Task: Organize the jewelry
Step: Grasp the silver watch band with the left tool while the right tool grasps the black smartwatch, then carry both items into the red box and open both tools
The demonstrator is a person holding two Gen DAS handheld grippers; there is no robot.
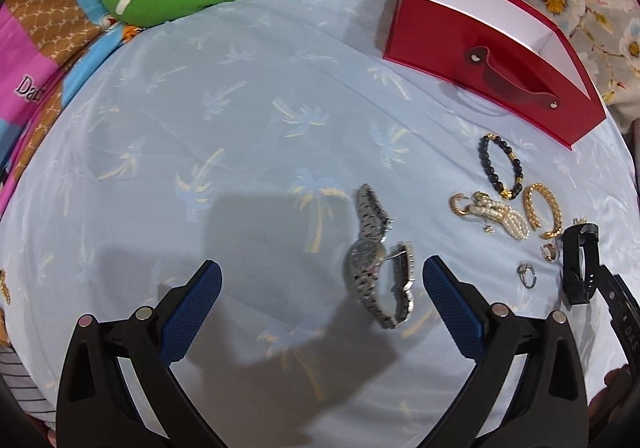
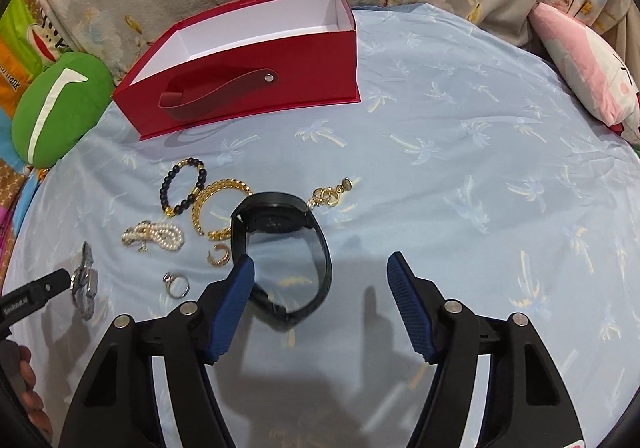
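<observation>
Gold bangle (image 2: 218,207) touches black watch (image 2: 280,244), beside pearls (image 2: 160,238).

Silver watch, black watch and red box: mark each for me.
silver watch (image 1: 362,262), left wrist view, on its dial.
black watch (image 2: 274,213), right wrist view, on its case back.
red box (image 2: 304,87), right wrist view, on its front wall.

left tool (image 1: 322,280): steel link watch (image 1: 376,260) by its right finger | right tool (image 2: 320,276): black strap watch (image 2: 280,244) by its left finger, bare bedsheet (image 2: 480,187) rightward
</observation>
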